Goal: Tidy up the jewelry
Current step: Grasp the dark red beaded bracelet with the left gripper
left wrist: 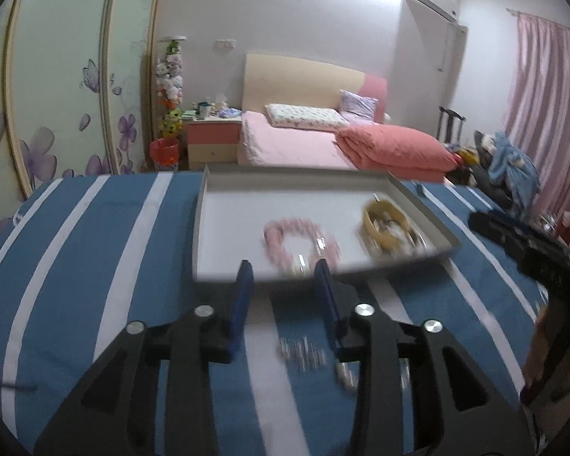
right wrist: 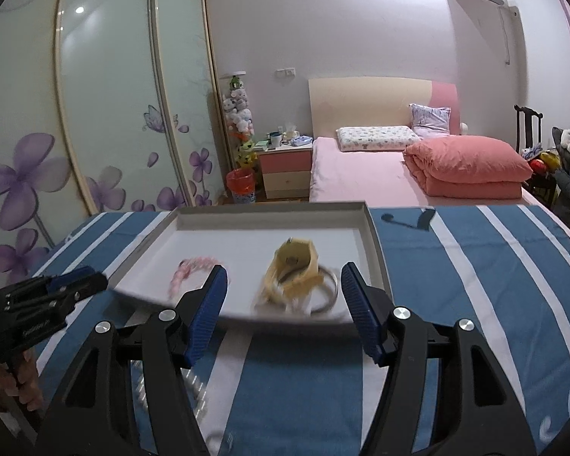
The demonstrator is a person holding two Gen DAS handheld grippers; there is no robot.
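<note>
Tray: a shallow white rectangular tray (right wrist: 372, 235) lay on the blue-and-white striped cloth (right wrist: 456, 266).
Inside the tray: a pink bead bracelet (left wrist: 302, 241) left, a yellow band among metal bangles (right wrist: 296, 277) right.
Outside the tray: a pale beaded strand (left wrist: 304, 349) on the cloth just before its near rim, blurred.
Handling: likely light, limp, slippery; best pinched across the beads.
Left gripper (left wrist: 285, 285): fingers apart, empty, above that strand.
Right gripper (right wrist: 285, 296): spread wide, empty.
Room: the low rim needs clearing; open cloth lay on both sides of the tray.

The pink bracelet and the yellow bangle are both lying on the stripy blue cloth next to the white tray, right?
Not quite. The pink bracelet and the yellow bangle are both lying inside the white tray, not next to it. The tray sits on the stripy blue cloth. The left wrist view shows this.
</note>
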